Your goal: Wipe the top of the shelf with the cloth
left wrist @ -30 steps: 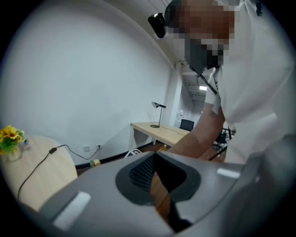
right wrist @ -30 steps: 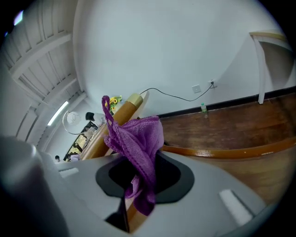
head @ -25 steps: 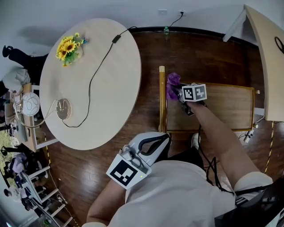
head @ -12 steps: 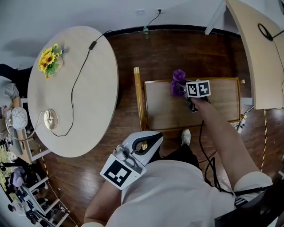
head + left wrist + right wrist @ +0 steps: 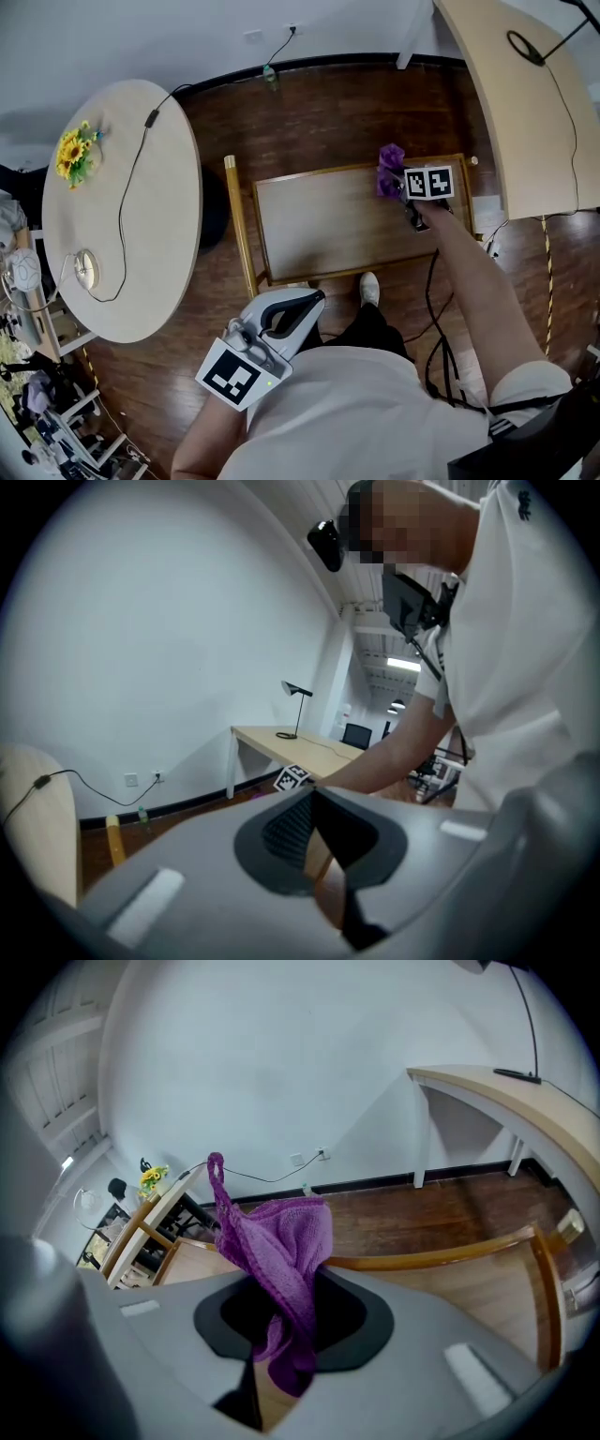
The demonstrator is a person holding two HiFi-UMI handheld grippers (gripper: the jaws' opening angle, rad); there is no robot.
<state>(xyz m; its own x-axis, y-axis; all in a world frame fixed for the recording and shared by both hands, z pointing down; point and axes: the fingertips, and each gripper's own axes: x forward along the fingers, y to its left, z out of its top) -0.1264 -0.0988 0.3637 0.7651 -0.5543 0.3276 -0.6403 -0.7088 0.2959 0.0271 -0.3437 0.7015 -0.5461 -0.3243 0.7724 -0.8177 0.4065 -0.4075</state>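
Right arm: stretched forward, right gripper (image 5: pixel 405 194) over the shelf (image 5: pixel 319 225) top's far right corner.
Right jaws: clamped on the purple cloth (image 5: pixel 281 1241).
Left arm: bent, left gripper (image 5: pixel 300 314) beside the torso, jaws together, empty.

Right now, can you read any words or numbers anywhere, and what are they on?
No words or numbers can be read anywhere.
The black-and-white squares on the left gripper and the right gripper are patterns, not letters.
The cloth and the shelf show no print.
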